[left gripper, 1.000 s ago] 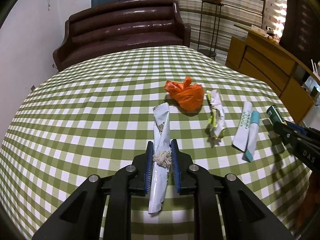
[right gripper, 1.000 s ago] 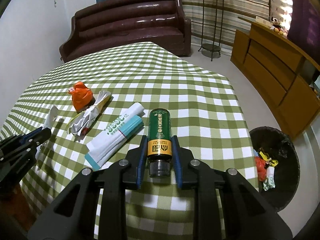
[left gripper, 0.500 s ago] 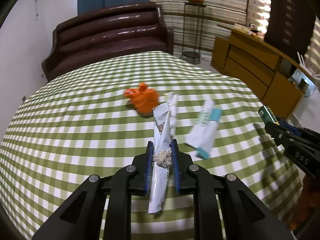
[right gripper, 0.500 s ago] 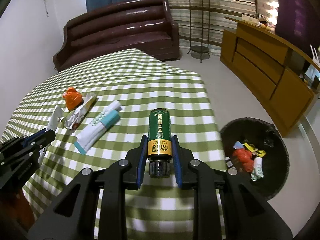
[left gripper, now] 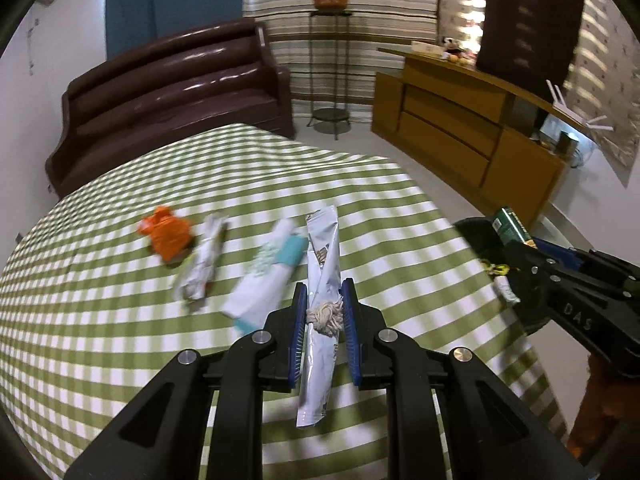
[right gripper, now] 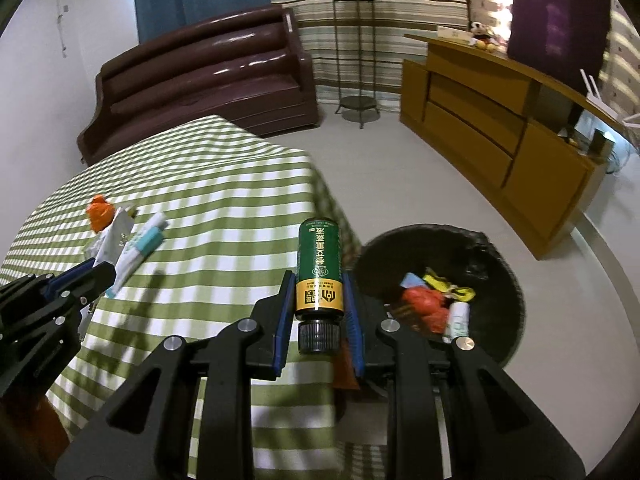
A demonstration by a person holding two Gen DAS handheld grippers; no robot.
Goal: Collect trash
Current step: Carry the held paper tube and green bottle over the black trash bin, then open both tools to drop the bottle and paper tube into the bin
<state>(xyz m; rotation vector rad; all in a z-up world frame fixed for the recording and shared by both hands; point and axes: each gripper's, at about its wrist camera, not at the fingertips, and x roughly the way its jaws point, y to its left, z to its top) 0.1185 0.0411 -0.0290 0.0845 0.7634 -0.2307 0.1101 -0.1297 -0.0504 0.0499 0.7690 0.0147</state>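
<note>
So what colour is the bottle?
Dark green with a gold band and a black cap: the bottle shows best in the right wrist view.

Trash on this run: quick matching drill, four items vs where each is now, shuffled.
Items:
1. green bottle
2. silver wrapper
3. orange crumpled bag
4. yellow scrap

Places:
A. lying on the checked tablecloth
B. inside the black bin
C. clamped in the right gripper
D. clamped in the left gripper

Pairs: 1-C, 2-D, 3-A, 4-B
</note>
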